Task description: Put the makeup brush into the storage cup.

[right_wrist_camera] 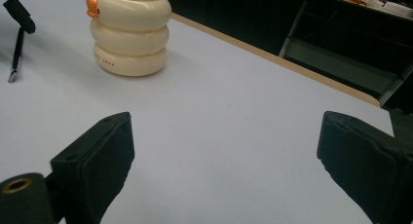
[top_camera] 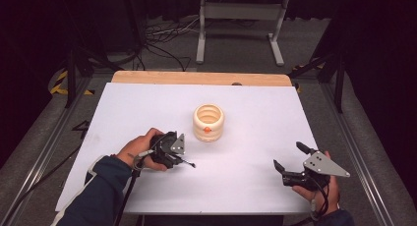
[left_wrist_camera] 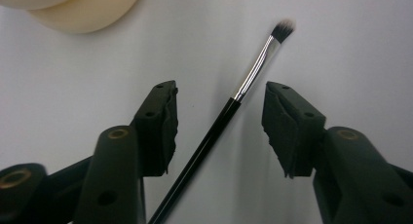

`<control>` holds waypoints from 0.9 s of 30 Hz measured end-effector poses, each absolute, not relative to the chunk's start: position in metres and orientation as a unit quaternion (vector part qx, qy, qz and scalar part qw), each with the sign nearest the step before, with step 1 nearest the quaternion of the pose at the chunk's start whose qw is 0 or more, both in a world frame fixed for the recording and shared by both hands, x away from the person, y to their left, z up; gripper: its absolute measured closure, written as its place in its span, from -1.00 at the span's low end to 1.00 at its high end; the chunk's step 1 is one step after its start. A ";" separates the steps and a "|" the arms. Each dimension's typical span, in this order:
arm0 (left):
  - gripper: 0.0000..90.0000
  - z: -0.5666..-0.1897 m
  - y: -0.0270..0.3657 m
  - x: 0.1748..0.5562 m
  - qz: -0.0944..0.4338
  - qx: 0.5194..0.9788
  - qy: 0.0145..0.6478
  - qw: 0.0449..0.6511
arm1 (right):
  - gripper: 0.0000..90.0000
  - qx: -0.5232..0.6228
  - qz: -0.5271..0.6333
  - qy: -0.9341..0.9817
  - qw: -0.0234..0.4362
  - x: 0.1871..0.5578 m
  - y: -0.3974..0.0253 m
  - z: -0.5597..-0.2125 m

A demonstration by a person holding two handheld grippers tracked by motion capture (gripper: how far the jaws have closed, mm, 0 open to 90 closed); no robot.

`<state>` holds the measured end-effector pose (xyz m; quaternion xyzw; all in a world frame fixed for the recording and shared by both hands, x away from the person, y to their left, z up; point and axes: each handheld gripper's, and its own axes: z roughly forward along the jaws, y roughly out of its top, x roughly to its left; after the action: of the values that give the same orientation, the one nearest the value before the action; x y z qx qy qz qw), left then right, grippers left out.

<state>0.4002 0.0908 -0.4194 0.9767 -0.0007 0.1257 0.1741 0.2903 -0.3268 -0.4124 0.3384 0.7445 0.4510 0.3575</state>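
A cream ribbed cup [top_camera: 208, 122] with an orange knob stands upright near the middle of the white table; the right gripper view shows the same cup [right_wrist_camera: 128, 31] at the upper left. A black-handled makeup brush [left_wrist_camera: 229, 107] with a silver ferrule lies flat on the table between the jaws of my left gripper [left_wrist_camera: 219, 95], which is open around it without touching. In the high view the left gripper [top_camera: 184, 159] sits left of the cup, with the brush [top_camera: 189, 163] poking out to the right. My right gripper [top_camera: 287, 157] rests open at the table's right front, nothing between its jaws.
The white table top [top_camera: 246, 103] has a wooden strip [top_camera: 196, 77] along its far edge. A metal stand [top_camera: 241, 24] and cables lie on the floor beyond. Dark frames flank the table on both sides.
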 end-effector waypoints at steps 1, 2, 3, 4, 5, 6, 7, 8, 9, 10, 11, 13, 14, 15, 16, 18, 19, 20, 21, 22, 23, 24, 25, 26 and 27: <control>0.16 -0.421 0.088 0.402 0.121 0.978 -0.005 0.169 | -0.85 0.338 0.451 0.745 0.357 0.290 -0.327 -0.412; 0.21 -0.422 0.086 0.402 0.117 0.980 -0.007 0.163 | -0.85 0.337 0.451 0.745 0.357 0.290 -0.326 -0.413; 0.24 -0.424 0.085 0.403 0.113 0.981 -0.011 0.156 | -0.85 0.338 0.451 0.746 0.356 0.290 -0.326 -0.413; 0.28 -0.427 0.082 0.403 0.109 0.983 -0.012 0.148 | -0.85 0.338 0.451 0.746 0.355 0.290 -0.326 -0.413; 0.31 -0.428 0.080 0.404 0.105 0.984 -0.016 0.142 | -0.85 0.337 0.450 0.747 0.355 0.291 -0.326 -0.413; 0.34 -0.427 0.080 0.404 0.105 0.984 -0.017 0.142 | -0.85 0.337 0.450 0.747 0.355 0.291 -0.326 -0.413; 0.35 -0.427 0.079 0.405 0.102 0.985 -0.018 0.141 | -0.85 0.337 0.450 0.747 0.355 0.291 -0.326 -0.413; 0.37 -0.427 0.078 0.405 0.096 0.986 -0.021 0.136 | -0.85 0.337 0.449 0.748 0.354 0.291 -0.326 -0.413; 0.42 -0.427 0.078 0.405 0.096 0.986 -0.021 0.136 | -0.85 0.337 0.449 0.748 0.354 0.291 -0.326 -0.413; 0.42 -0.426 0.075 0.406 0.090 0.988 -0.027 0.125 | -0.85 0.337 0.450 0.748 0.352 0.291 -0.326 -0.413; 0.47 -0.426 0.073 0.406 0.082 0.989 -0.025 0.121 | -0.85 0.337 0.450 0.749 0.350 0.291 -0.326 -0.414; 0.57 -0.425 0.069 0.407 0.070 0.991 -0.029 0.106 | -0.85 0.337 0.450 0.751 0.348 0.292 -0.325 -0.414; 0.60 -0.425 0.066 0.408 0.065 0.993 -0.030 0.098 | -0.85 0.336 0.450 0.751 0.347 0.292 -0.325 -0.414; 0.65 -0.425 0.065 0.408 0.060 0.993 -0.033 0.093 | -0.85 0.334 0.449 0.753 0.347 0.292 -0.325 -0.414; 0.72 -0.424 0.063 0.409 0.053 0.994 -0.036 0.084 | -0.85 0.334 0.448 0.754 0.346 0.292 -0.325 -0.415; 0.80 -0.425 0.060 0.408 0.050 0.995 -0.035 0.077 | -0.85 0.334 0.448 0.755 0.343 0.291 -0.325 -0.415; 0.82 -0.424 0.059 0.408 0.049 0.996 -0.034 0.072 | -0.85 0.334 0.448 0.755 0.343 0.292 -0.325 -0.415; 0.83 -0.424 0.058 0.408 0.049 0.996 -0.036 0.068 | -0.85 0.333 0.449 0.756 0.342 0.292 -0.325 -0.415; 0.84 -0.424 0.057 0.408 0.049 0.996 -0.035 0.067 | -0.85 0.332 0.448 0.756 0.342 0.292 -0.324 -0.415; 0.84 -0.424 0.057 0.408 0.047 0.996 -0.038 0.065 | -0.85 0.332 0.448 0.757 0.342 0.292 -0.324 -0.415; 0.84 -0.424 0.056 0.408 0.049 0.996 -0.041 0.062 | -0.85 0.332 0.447 0.757 0.343 0.292 -0.324 -0.415; 0.84 -0.424 0.055 0.408 0.051 0.996 -0.046 0.060 | -0.85 0.332 0.447 0.756 0.342 0.292 -0.324 -0.415; 0.84 -0.424 0.055 0.407 0.054 0.996 -0.046 0.058 | -0.85 0.332 0.447 0.756 0.344 0.291 -0.325 -0.415; 0.84 -0.424 0.055 0.406 0.056 0.996 -0.051 0.057 | -0.85 0.332 0.447 0.756 0.344 0.291 -0.325 -0.414; 0.85 -0.424 0.055 0.405 0.060 0.995 -0.052 0.057 | -0.85 0.334 0.447 0.755 0.344 0.291 -0.325 -0.414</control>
<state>0.4053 0.0546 -0.4238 0.9952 -0.0520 0.0597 0.0569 0.2914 -0.3252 -0.4143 0.3339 0.7550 0.4474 0.3440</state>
